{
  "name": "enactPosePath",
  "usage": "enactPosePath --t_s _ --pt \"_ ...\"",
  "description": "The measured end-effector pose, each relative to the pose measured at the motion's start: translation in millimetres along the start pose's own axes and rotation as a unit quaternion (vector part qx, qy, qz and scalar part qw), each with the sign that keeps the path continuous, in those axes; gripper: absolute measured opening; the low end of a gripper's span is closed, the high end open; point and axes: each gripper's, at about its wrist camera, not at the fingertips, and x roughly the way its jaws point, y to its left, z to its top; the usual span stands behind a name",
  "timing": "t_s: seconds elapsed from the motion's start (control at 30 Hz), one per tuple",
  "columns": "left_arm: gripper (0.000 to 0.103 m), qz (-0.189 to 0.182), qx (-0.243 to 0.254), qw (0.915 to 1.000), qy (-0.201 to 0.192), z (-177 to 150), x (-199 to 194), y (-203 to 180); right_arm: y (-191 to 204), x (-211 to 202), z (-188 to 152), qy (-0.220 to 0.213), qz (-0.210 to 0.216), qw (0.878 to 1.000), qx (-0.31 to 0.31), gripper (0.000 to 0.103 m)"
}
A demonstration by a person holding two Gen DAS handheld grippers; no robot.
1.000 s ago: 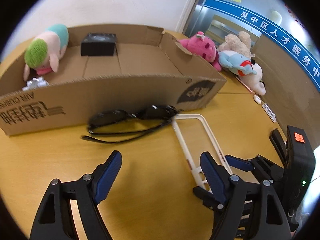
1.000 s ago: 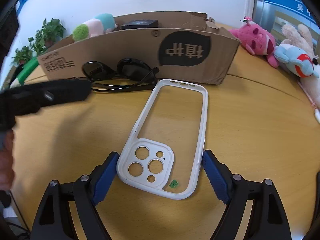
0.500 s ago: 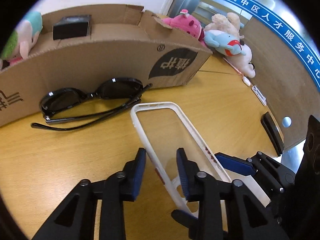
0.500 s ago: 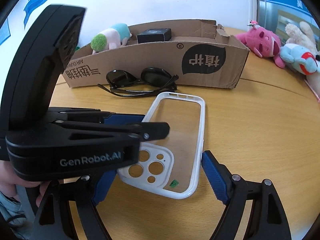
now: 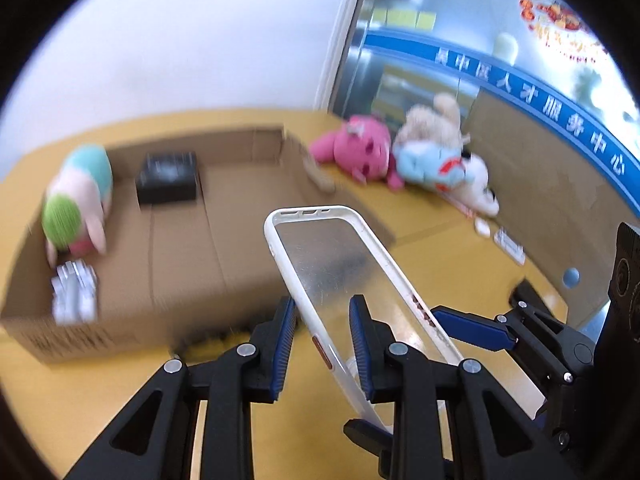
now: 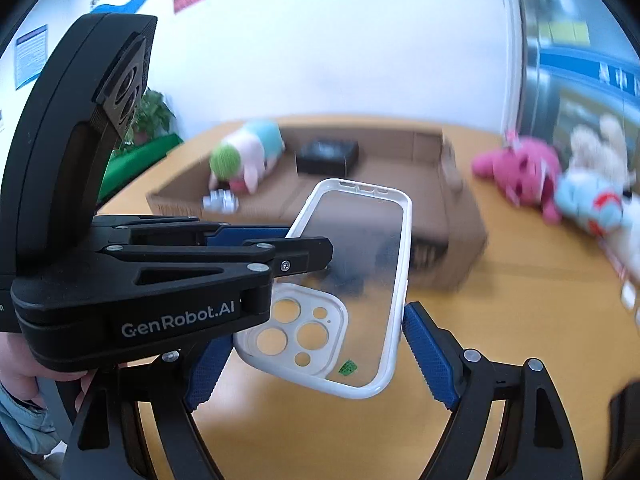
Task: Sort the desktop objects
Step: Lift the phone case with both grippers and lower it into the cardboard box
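Nearest the cameras, the phone case (image 6: pixel 362 280), a clear shell with a white rim, was held off the surface (image 6: pixel 520 320) by both grippers at once. The left gripper (image 5: pixel 322 334) had just been closing: a second earlier its fingers stood wide above the surface with nothing between them, and now they were narrow, pinching one long white edge of the case. The right gripper (image 6: pixel 308 354) spanned the case across its width near the camera cut-outs, its fingers (image 6: pixel 430 354) wide apart but bearing on both side rims, as they had a second earlier when the case lay flat. In the right wrist view the left gripper crossed from the left and met the case's left rim.

Behind the case, the cardboard box (image 5: pixel 180 248) had dropped lower in both views and now showed its open interior, which suggested that the pair of grippers had lifted the case clear. The box held a pastel plush toy (image 5: pixel 78 208), a small black box (image 5: pixel 166 178) and a small silvery item (image 5: pixel 74 288). The sunglasses seen earlier by the box wall could not be made out in the blur.

Farthest off, pink, beige and blue plush toys (image 5: pixel 400 156) lay on the surface beyond the box.

The case appeared ready to be carried over the box wall; the sorting of it was judged about half done.
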Motion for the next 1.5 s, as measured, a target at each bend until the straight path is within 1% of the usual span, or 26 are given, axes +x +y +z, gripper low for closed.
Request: enactPosePath --t_s 0.13,0.23,0.33,0.43,0.5,0.6,0.7,0.77,0.8,0.9,1.0,1.1,1.2,1.23,1.27,1.33,1.4,1.43,1.5 --pt "0.027 0.015 0.017 0.9990 -0.038 41 -14 13 4 -1 45 -0.042 0.000 0.999 -0.023 0.082" --pt "0.027 0.027 0.026 0.9980 -0.051 70 -11 23 1 8 77 -0.057 0.012 0.998 -0.025 0.082" --pt "0.027 0.026 0.029 0.9977 -0.056 104 4 40 -9 24 113 -0.060 0.026 0.998 -0.020 0.082" --pt "0.027 0.024 0.031 0.9978 -0.053 132 22 52 -20 45 145 -0.057 0.025 0.998 -0.023 0.082" --pt "0.026 0.028 0.027 0.9981 -0.048 151 40 62 -33 65 165 -0.047 0.027 0.998 -0.022 0.082" --pt "0.026 0.028 0.020 0.9989 -0.030 174 75 76 -51 99 190 -0.026 0.027 0.999 -0.017 0.082" --pt "0.026 0.023 0.010 0.9997 -0.002 187 114 95 -72 139 208 0.004 0.026 1.000 -0.008 0.082" --pt "0.025 0.022 0.004 0.9995 0.021 191 147 104 -88 166 212 0.028 0.030 0.999 0.006 0.082" --pt "0.025 0.022 0.000 0.9991 0.036 192 165 108 -98 183 213 0.047 0.033 0.998 0.015 0.082" --pt "0.023 0.015 -0.024 0.9964 0.079 187 211 123 -124 229 210 0.093 0.036 0.994 0.039 0.082" --pt "0.022 0.016 -0.036 0.9930 0.112 180 247 130 -143 269 198 0.138 0.030 0.988 0.063 0.082" --pt "0.022 0.013 -0.048 0.9885 0.143 170 272 133 -149 288 184 0.170 0.025 0.982 0.083 0.082" --pt "0.022 0.013 -0.053 0.9845 0.167 163 287 134 -150 301 174 0.197 0.013 0.977 0.084 0.082" --pt "0.021 0.015 -0.053 0.9829 0.176 162 291 134 -148 303 172 0.200 0.000 0.977 0.075 0.083" --pt "0.021 0.016 -0.052 0.9836 0.172 161 291 133 -147 304 172 0.201 -0.010 0.977 0.069 0.083" --pt "0.021 0.020 -0.055 0.9834 0.172 161 290 133 -147 306 173 0.204 -0.016 0.976 0.067 0.084" --pt "0.023 0.033 -0.060 0.9815 0.179 162 284 133 -144 302 175 0.203 -0.023 0.977 0.065 0.084" --pt "0.023 0.033 -0.061 0.9814 0.179 164 280 132 -142 300 175 0.202 -0.030 0.977 0.060 0.085" --pt "0.023 0.045 -0.053 0.9849 0.159 166 257 129 -139 288 176 0.191 -0.045 0.980 0.044 0.087"
